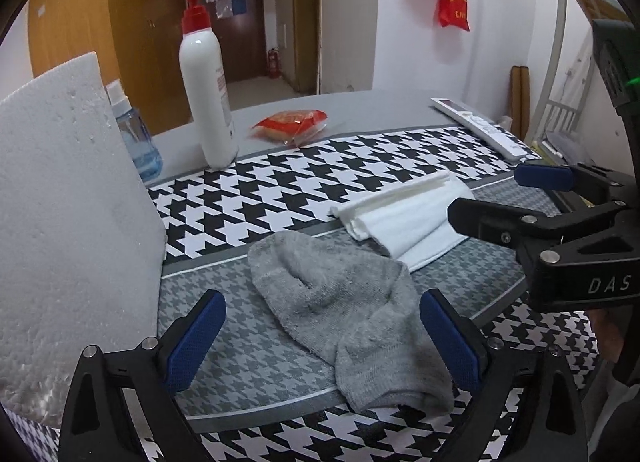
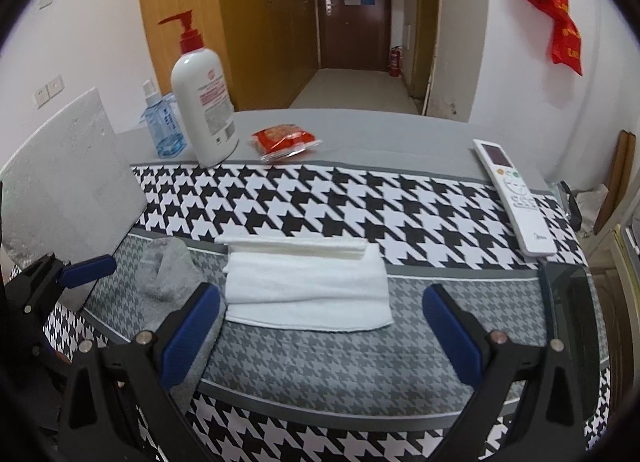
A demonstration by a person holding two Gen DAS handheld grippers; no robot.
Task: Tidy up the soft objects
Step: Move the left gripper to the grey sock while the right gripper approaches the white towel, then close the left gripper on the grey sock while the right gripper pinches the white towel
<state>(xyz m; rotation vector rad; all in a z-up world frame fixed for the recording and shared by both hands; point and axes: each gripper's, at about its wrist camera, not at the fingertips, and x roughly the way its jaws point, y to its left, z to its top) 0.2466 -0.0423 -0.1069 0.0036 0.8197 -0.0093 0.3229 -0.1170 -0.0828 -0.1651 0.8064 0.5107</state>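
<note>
Item: grey sock point(image 1: 344, 318), limp on the grey band of the houndstooth cloth point(image 1: 280, 198); long axis from 11 to 5 o'clock in the left wrist view, toe end nearest; it lies between the spread, empty jaws of the left gripper point(image 1: 324, 338), the nearer tool by my judgement. Item: folded white towel point(image 2: 304, 286), at 12 o'clock from the right gripper point(image 2: 320, 334), long axis crosswise; jaws released, holding nothing, hovering low and level.

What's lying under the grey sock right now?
The grey sock rests on the houndstooth mat, which shows all around it. Whatever lies directly beneath the sock itself is covered and cannot be seen.
</note>
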